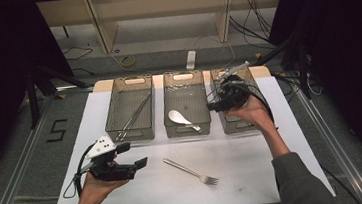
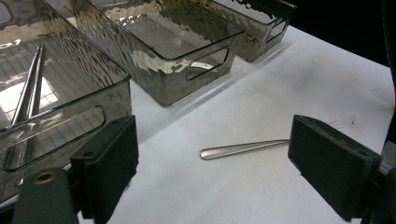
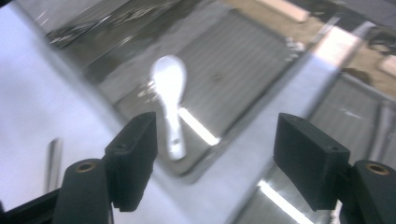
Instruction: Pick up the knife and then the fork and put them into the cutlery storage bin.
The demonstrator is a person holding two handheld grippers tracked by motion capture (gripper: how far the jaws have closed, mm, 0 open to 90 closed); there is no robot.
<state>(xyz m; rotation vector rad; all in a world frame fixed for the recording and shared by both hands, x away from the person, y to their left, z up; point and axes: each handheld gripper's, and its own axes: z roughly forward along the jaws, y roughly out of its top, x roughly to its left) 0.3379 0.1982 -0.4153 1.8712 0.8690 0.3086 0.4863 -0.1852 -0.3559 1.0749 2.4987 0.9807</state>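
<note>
Three smoky clear bins stand in a row at the far edge of the white worktop (image 1: 256,175). The left bin (image 1: 132,131) holds a pair of metal chopsticks (image 1: 135,115) lying lengthwise. The middle bin (image 1: 187,127) holds a white spoon (image 1: 180,118), bowl toward the left, handle against the near wall. The right bin (image 1: 236,126) is mostly covered by the right gripper (image 1: 217,101), which hangs above its left edge, held by a hand. That gripper's fingers (image 3: 133,158) stand wide apart with nothing between them, and the spoon lies below, in the bin.

A metal fork (image 1: 192,172) lies loose on the worktop in front of the middle bin, tines toward the near right, with nothing around it. The left gripper (image 1: 135,155) rests low at the near left, pointing at the fork's handle; its fingers (image 2: 109,163) are spread wide and hold nothing.

On the grey floor left of the worktop a black "5" (image 1: 57,130) is marked.
</note>
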